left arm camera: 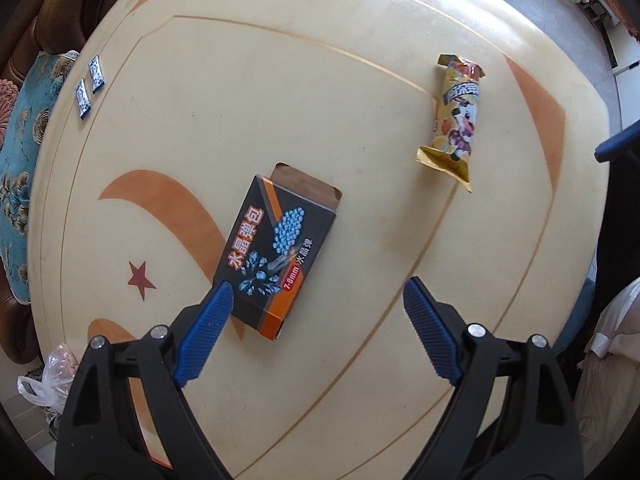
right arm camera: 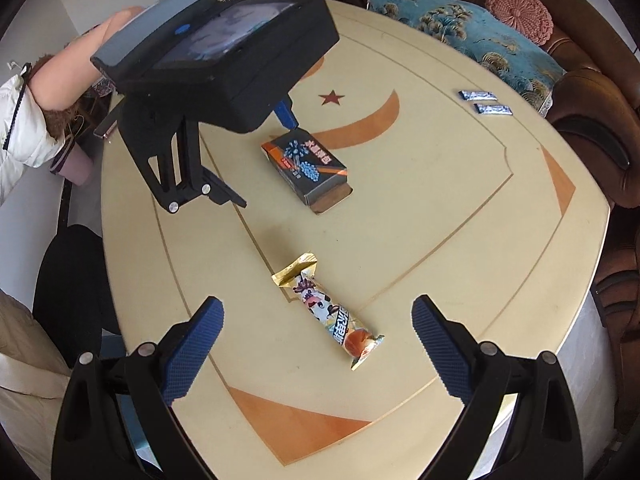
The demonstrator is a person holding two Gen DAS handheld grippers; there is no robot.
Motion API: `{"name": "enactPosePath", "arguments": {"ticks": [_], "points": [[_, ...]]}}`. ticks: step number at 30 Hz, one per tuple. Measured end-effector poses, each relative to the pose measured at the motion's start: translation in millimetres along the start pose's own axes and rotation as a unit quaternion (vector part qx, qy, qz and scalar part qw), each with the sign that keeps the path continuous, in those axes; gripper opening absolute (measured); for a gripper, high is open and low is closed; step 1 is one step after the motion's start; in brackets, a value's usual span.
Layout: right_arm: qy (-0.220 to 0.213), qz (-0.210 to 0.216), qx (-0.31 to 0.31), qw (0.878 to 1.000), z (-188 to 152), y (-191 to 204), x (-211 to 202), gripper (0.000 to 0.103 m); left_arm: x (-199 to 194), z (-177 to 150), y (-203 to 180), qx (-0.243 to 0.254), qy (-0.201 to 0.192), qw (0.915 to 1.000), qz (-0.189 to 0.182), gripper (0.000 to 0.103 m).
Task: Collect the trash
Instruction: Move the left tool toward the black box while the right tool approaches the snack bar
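Your left gripper (left arm camera: 318,294), jaws wide & empty, sits over box (left arm camera: 266,258) mid-table (left arm camera: 360,80); off-centre closing could skid it. Right gripper (right arm camera: 318,314) spread, nothing held, above wrapper (right arm camera: 332,316).

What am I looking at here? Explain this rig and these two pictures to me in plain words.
No robot here: a person carries a hand-held gripper in each hand, each with a camera looking along its blue fingers. One picture is from the left hand-held gripper, open above a dark cardboard box. The other is from the right hand-held gripper, open above a yellow snack wrapper; it also shows the left device from outside. Both items lie on a cream round table, along with two small blue sachets near its edge. Nothing is held.
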State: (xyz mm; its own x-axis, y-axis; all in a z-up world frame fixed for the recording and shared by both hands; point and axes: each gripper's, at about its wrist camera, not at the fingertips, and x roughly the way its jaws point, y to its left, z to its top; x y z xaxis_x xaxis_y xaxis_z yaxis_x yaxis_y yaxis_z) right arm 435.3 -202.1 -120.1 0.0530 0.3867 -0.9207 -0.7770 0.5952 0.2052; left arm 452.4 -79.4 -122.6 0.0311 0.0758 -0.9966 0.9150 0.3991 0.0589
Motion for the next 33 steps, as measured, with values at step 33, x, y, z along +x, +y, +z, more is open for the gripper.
{"name": "enactPosePath", "arguments": {"ticks": [33], "points": [[0.051, -0.04, -0.017, 0.998, -22, -9, 79, 0.061, 34, -7, 16, -0.005, -0.01, 0.9991, -0.041, 0.072]]}}
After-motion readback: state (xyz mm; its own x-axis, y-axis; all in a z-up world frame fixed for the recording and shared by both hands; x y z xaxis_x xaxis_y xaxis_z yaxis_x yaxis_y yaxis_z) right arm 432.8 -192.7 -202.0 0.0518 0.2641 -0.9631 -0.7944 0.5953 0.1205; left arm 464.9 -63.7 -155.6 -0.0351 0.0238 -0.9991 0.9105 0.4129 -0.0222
